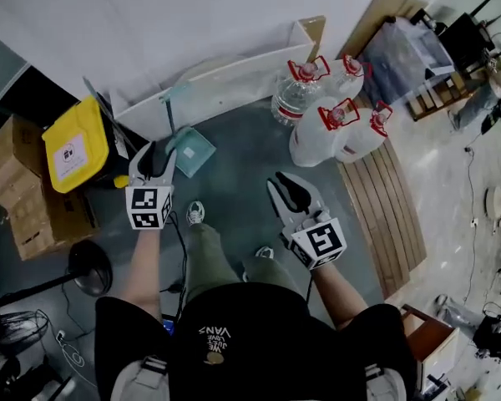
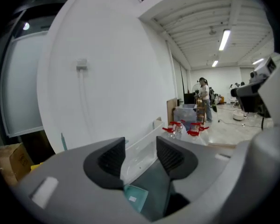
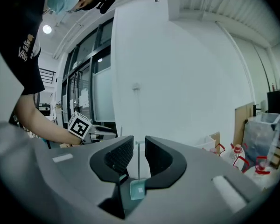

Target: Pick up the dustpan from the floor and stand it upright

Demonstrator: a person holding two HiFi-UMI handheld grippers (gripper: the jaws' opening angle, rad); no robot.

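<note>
overhead: teal translucent plastic dustpan point(image 1: 189, 150) on the floor, handle rising toward the white wall point(image 1: 150, 23), just ahead of your left gripper point(image 1: 154, 152); right gripper point(image 1: 286, 188) lies farther off.
left gripper view: jaws apart, empty.
right gripper view: jaws narrowly apart, empty; the handle stands upright beyond them.

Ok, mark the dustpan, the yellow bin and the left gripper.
dustpan point(image 1: 192, 151): head view, on its teal pan.
yellow bin point(image 1: 92, 130): head view, on its lid.
left gripper point(image 2: 141, 146): left gripper view, midway between its fingertips.
</note>
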